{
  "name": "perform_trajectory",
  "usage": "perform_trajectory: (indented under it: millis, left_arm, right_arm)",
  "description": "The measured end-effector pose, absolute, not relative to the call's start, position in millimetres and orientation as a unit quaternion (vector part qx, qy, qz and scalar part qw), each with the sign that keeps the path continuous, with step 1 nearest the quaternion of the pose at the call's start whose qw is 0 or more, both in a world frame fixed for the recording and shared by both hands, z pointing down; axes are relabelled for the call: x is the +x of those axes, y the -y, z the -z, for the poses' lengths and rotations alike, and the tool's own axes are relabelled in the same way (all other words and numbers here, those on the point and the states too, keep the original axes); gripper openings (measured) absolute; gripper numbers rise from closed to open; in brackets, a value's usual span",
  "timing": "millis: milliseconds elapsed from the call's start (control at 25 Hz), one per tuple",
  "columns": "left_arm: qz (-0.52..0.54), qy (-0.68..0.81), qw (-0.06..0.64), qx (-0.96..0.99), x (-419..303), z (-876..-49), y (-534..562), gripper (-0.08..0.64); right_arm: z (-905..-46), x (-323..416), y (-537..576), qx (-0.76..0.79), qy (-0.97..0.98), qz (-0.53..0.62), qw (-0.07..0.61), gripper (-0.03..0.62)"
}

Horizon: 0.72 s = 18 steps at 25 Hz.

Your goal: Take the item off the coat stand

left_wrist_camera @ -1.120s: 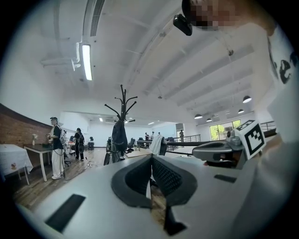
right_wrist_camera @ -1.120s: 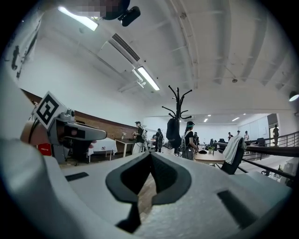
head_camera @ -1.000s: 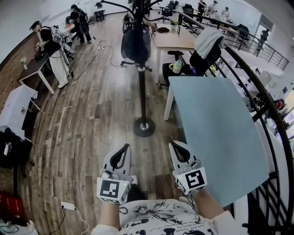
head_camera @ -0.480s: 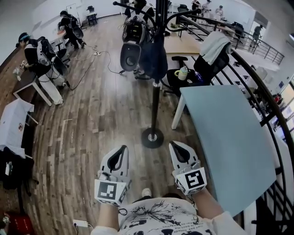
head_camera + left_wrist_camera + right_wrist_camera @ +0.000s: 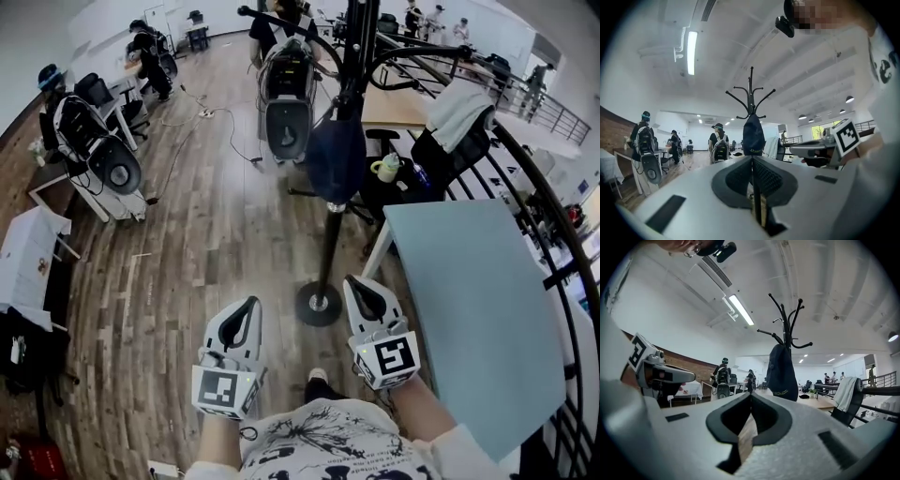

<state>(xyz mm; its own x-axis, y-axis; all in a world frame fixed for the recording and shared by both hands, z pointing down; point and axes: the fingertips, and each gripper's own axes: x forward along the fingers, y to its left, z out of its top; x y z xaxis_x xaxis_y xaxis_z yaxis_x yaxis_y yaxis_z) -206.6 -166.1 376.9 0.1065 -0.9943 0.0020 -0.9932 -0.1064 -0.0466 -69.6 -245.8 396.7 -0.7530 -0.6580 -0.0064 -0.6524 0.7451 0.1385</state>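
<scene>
Open-plan office: desks (image 5: 392,105), swivel chairs (image 5: 448,152)

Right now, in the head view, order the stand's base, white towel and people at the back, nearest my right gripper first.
1. Stand's base, just left of the right gripper.
2. White towel, on chair, ahead right.
3. People at the back, far right.

Bright, even room light; strong fisheye.
I see a ceiling strip light (image 5: 691,52) blown white, soft sheen on the wooden floor (image 5: 206,234), dark bent corners, and the left gripper (image 5: 751,159) blurred up close.
</scene>
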Motion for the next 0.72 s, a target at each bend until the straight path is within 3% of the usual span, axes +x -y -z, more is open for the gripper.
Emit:
perform_trajectory:
  millis: [120, 200, 440, 720]
  left_arm:
    - [0.011, -0.671, 0.033, -0.741, -213.9, -368.6, 203.7, 0.005]
    - [0.01, -0.67, 0.039, -0.742, -214.4, -367.4, 226.7, 0.005]
    - [0.009, -0.647, 0.039, -0.761, -212.7, -376.5, 274.2, 0.005]
    - [0.01, -0.621, 0.04, -0.783, -251.1, -368.5, 310.1, 0.005]
  right_arm:
    - [-386.7, -82.1, 288.5, 0.344, 0.936, 0.07, 0.016, -0.005]
    - [-378.4, -90.2, 313.9, 0.339, 0.937, 0.079, 0.015, 0.067]
    - [-347.4, -114.0, 375.7, 0.363, 0.924, 0.118, 0.008, 0.199]
    - [-320.0, -148.0, 426.8, 0.424, 0.898, 0.118, 0.008, 0.242]
